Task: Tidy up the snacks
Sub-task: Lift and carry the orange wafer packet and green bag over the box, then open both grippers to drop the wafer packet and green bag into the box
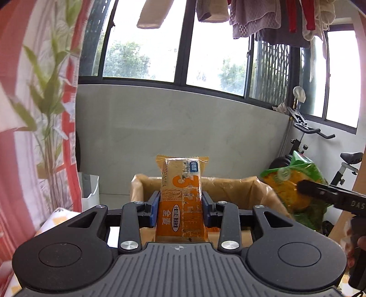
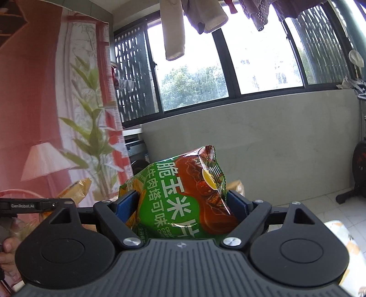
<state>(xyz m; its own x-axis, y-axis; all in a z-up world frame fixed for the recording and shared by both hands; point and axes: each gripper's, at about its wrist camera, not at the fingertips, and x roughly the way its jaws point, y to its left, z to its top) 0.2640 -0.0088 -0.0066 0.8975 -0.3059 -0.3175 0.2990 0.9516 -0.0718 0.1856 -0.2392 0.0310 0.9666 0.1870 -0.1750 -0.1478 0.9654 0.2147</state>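
My left gripper (image 1: 180,206) is shut on an orange cracker packet (image 1: 181,192), held upright between the blue pads and raised in the air. Behind and below it is an open cardboard box (image 1: 238,185) with a plastic lining. My right gripper (image 2: 181,205) is shut on a puffy green and red corn chip bag (image 2: 183,196), its jaws standing wide around the bag. In the left wrist view that same chip bag (image 1: 290,180) hangs at the right with the right gripper's black body across it. In the right wrist view the cracker packet (image 2: 76,190) shows at the left.
A grey low wall runs under large windows with laundry (image 1: 263,18) hanging above. An exercise bike (image 1: 320,146) stands at the right. A red and white curtain and a leafy plant (image 1: 48,96) fill the left. A white bin (image 1: 90,190) stands by the curtain. A patterned cloth (image 2: 345,249) lies below.
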